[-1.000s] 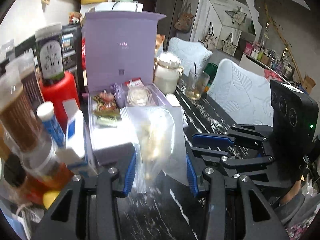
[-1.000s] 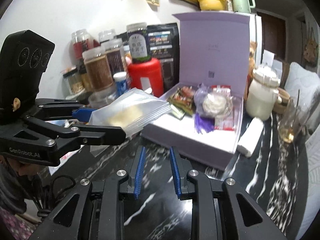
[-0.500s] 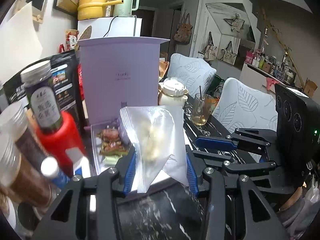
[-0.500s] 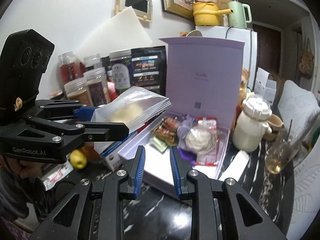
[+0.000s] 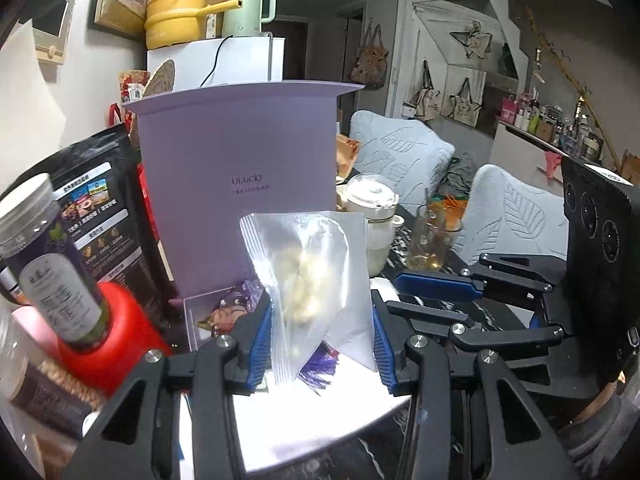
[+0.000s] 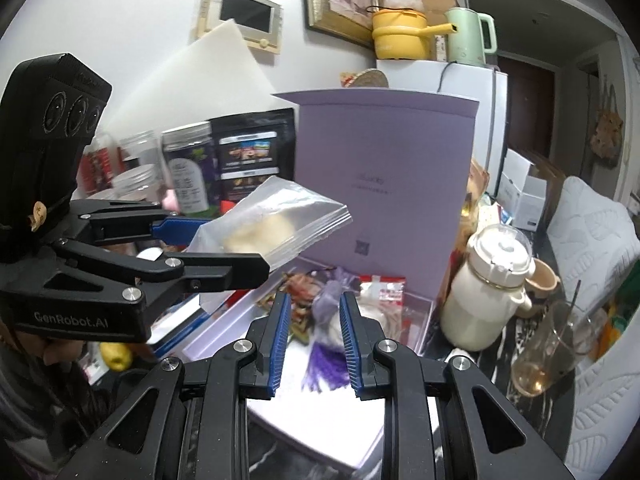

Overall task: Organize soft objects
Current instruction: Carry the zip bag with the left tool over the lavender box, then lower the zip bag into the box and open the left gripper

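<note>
My left gripper [image 5: 322,344] is shut on a clear zip bag [image 5: 312,276] with pale soft pieces inside, and holds it in the air over the open lilac gift box [image 5: 240,172]. The bag also shows in the right wrist view [image 6: 268,224], pinched by the left gripper [image 6: 224,248] above the box's left side. The box tray [image 6: 320,424] holds a snack packet, a purple sachet [image 6: 332,300] and a red-and-white packet. My right gripper [image 6: 314,344] is empty, jaws a narrow gap apart, hovering over the tray's near part.
Jars, a red-based bottle [image 5: 108,332] and a black pouch [image 6: 252,152] crowd the box's left. A white lidded jar [image 6: 492,284] and a glass [image 6: 560,344] stand to its right on the dark marble table. Cushioned chairs [image 5: 516,212] stand beyond.
Both grippers have risen and moved forward toward the box. The bag, low near the table a second ago, now hangs higher over the tray. The right jaws have stayed the same.
</note>
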Motion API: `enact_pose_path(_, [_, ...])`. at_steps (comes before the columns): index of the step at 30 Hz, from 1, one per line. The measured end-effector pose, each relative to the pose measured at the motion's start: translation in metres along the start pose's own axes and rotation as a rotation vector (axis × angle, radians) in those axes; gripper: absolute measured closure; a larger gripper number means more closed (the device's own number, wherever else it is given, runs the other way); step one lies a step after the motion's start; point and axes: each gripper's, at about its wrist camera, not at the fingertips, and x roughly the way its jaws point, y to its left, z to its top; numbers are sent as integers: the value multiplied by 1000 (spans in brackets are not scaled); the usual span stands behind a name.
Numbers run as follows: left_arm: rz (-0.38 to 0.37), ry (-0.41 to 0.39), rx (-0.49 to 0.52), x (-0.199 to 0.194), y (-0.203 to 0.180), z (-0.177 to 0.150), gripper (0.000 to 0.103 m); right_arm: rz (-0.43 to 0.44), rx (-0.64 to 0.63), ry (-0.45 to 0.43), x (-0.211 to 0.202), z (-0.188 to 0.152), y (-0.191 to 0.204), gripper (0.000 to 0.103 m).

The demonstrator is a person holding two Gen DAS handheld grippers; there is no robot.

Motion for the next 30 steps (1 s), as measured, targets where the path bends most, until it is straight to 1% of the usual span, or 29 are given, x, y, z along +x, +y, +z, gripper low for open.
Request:
enact_pose_path(7, [24,53,-36,41,12,-6,60,-6,54,40,32,-7,-22,78])
enact_pose_path(13, [31,113,-62,74,22,-18,60,0,59,83,56,-16,-32,78])
enact_pose_path(22, [35,172,-74,100,30,-28,60,7,67,149,83,-31,-40,78])
enact_pose_path(25, [52,190,-81,106,29,-31,60,2,70,166,87,-34,-42,78])
enact_pose_path(30, [108,224,-94,115,29,-42,60,-16,77,200,96,-40,-43,78])
